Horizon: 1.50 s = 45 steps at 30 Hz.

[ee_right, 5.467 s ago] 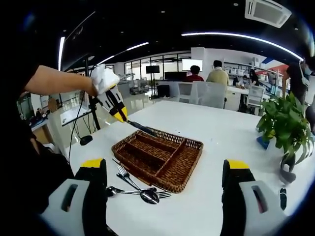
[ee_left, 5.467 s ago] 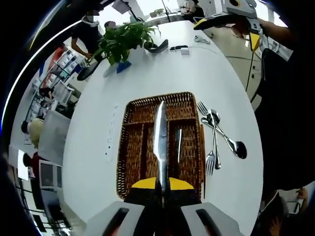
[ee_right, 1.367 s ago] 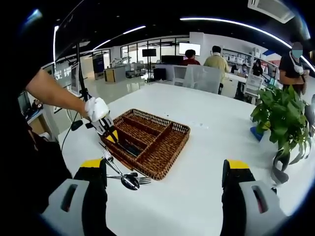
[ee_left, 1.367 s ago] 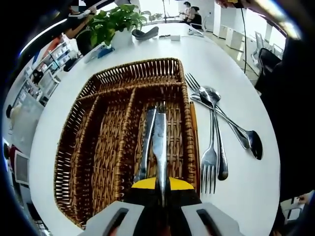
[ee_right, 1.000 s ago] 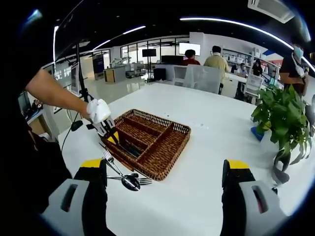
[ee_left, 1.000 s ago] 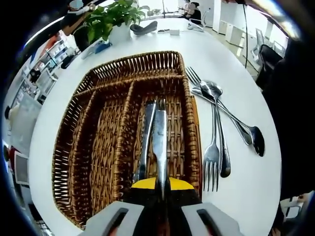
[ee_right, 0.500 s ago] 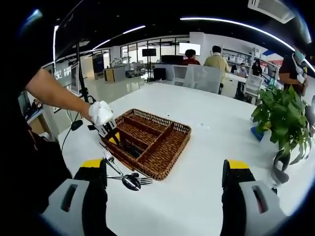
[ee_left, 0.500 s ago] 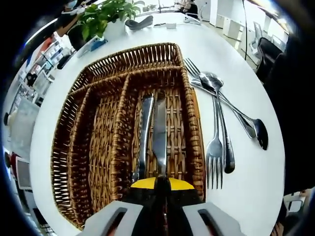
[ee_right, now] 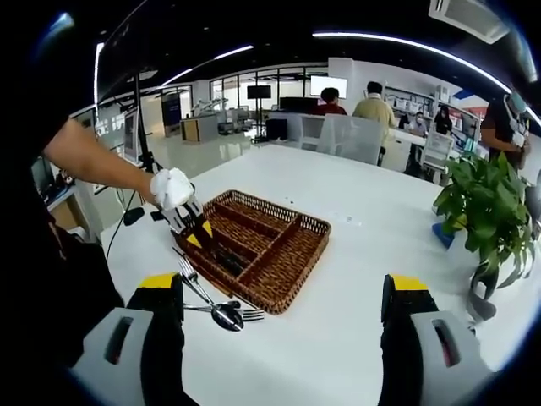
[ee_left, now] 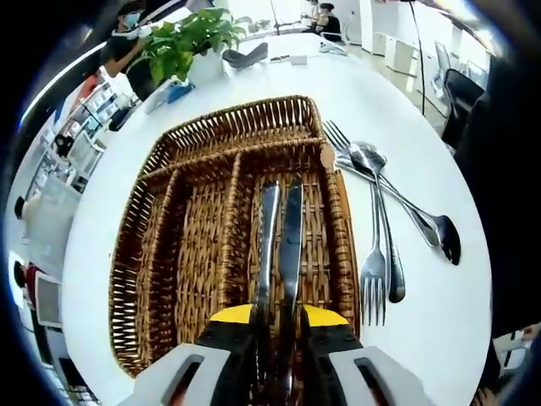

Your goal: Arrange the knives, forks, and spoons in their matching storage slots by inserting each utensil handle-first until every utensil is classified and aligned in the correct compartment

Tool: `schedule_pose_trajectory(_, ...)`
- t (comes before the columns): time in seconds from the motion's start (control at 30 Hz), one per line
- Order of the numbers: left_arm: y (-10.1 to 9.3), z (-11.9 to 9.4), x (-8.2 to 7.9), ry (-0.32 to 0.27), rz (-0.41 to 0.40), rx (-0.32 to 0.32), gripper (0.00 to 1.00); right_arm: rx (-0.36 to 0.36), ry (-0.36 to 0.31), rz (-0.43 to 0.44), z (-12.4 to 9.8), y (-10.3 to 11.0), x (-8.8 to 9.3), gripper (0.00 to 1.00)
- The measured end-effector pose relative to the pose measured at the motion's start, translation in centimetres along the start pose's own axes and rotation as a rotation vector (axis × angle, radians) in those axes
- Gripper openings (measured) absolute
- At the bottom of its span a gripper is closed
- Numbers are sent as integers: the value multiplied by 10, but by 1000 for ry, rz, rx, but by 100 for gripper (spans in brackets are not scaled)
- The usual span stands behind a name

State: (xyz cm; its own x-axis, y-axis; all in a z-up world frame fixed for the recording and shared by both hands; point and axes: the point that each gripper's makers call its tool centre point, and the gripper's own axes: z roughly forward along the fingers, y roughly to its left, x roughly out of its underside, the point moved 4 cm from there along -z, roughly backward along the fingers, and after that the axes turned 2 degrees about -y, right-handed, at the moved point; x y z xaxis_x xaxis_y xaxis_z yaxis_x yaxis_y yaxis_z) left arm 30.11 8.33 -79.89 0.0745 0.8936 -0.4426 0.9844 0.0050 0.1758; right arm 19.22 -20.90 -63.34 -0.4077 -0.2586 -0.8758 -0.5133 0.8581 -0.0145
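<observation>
Room: open-plan office is showing behind a white tabletop point(ee_right: 380, 254), with people sitting at desks and a potted plant point(ee_right: 486, 207) standing near the tabletop's far edge.
Basket: wicker basket point(ee_left: 194, 161) is sitting mid-tabletop, divided into long slots and one cross slot.
Knives: two knives point(ee_left: 279, 241) are lying side by side in the slot along the basket's right wall.
Left gripper: left gripper point(ee_left: 279, 326) is hovering at the basket's near rim, its jaws looking slightly parted around the knife handles; whether it is gripping one, nobody can tell.
Right gripper: right gripper point(ee_right: 279, 309) is waiting wide apart, holding nothing.
Loose cutlery: forks and spoons point(ee_left: 380, 224) are lying crossed on the tabletop just beside the basket's right wall.
Risk: pulling back with a jaw catching a handle is likely dragging a knife out or skewing both.
Risk two: tangled forks and spoons are likely lifting together.
</observation>
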Motion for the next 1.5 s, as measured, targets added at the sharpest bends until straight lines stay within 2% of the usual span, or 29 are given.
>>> schedule_pose_trajectory(0.17,14,-23,-7,-97,-116,-81,23,-1,-10,-6,0,1,-4,99)
schedule_pose_trajectory(0.23,21,-40,-15,-172,-183,-134,27,-3,-15,-11,0,1,-7,99)
schedule_pose_trajectory(0.33,23,-60,-21,-238,-223,-172,34,-8,-23,-17,1,3,-11,99)
schedule_pose_trajectory(0.47,20,-85,-25,-279,-243,-213,44,-15,-35,-28,1,5,-16,99)
schedule_pose_trajectory(0.63,15,-116,-30,-394,-331,-265,57,-21,-54,-35,-1,9,-22,99)
schedule_pose_trajectory(0.77,4,-139,-33,-482,-411,-302,63,-23,-74,-25,-4,15,-21,99)
schedule_pose_trajectory(0.93,-12,-160,-30,-503,-435,-338,68,-28,-86,-21,-7,22,-19,99)
schedule_pose_trajectory(1.1,-24,-186,-24,-570,-533,-390,76,-20,-92,4,-14,24,-16,99)
schedule_pose_trajectory(1.2,-30,-195,-21,-561,-531,-430,82,-11,-99,13,-17,24,-15,99)
schedule_pose_trajectory(1.33,-39,-209,-21,-564,-549,-449,86,-10,-103,14,-19,25,-14,99)
schedule_pose_trajectory(1.4,-38,-214,-14,-566,-562,-472,90,-12,-101,6,-20,26,-13,99)
schedule_pose_trajectory(1.5,-40,-218,-14,-574,-579,-491,97,-18,-103,7,-21,27,-15,99)
